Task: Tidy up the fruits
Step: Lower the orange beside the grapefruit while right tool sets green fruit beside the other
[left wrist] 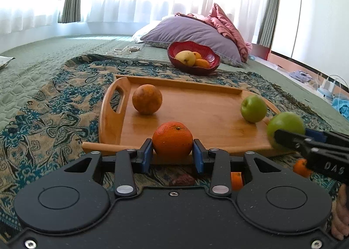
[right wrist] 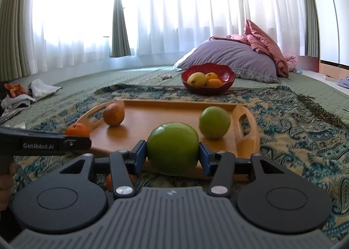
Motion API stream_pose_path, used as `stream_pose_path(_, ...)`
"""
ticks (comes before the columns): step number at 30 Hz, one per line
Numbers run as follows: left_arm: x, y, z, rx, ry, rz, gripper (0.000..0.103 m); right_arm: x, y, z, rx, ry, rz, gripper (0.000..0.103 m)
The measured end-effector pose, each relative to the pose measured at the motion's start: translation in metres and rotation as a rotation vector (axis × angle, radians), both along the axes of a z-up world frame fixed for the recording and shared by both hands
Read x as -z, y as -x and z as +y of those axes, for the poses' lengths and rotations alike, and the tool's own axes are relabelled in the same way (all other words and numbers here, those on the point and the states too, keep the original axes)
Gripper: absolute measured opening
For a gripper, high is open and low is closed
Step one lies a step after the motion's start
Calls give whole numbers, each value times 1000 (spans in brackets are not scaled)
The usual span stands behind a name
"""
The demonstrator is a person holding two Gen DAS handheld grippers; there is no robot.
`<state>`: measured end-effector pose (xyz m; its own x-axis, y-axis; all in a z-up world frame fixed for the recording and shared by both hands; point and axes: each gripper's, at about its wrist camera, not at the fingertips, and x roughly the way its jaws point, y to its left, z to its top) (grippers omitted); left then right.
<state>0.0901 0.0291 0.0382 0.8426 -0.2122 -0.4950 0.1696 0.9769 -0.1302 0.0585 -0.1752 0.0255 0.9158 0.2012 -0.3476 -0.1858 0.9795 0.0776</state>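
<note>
My left gripper clamps an orange, my right gripper a green apple. The wooden tray already carries two fruits; more oranges wait on the cloth.

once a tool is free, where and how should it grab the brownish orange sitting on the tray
Take the brownish orange across its widest middle, pads on its left and right sides, coming in low over the wooden tray's near edge. It is round, sits alone near the left handle, and has bare tray around it. The far rim lies close behind it, so coming from the near side looks easiest.
</note>
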Motion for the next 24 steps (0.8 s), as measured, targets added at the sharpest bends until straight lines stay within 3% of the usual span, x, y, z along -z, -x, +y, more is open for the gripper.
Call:
stream_pose_path(15,6,-62,13,-43,-1,59,37,1,-51,-19,95,1,58,54)
stream_pose_path(20,14,-84,22,-45,63,89,37,5,-67,-25,127,-9,78,54)
stream_pose_path(24,16,-96,23,-54,64,98,37,2,-81,-28,139,-1,72,55)
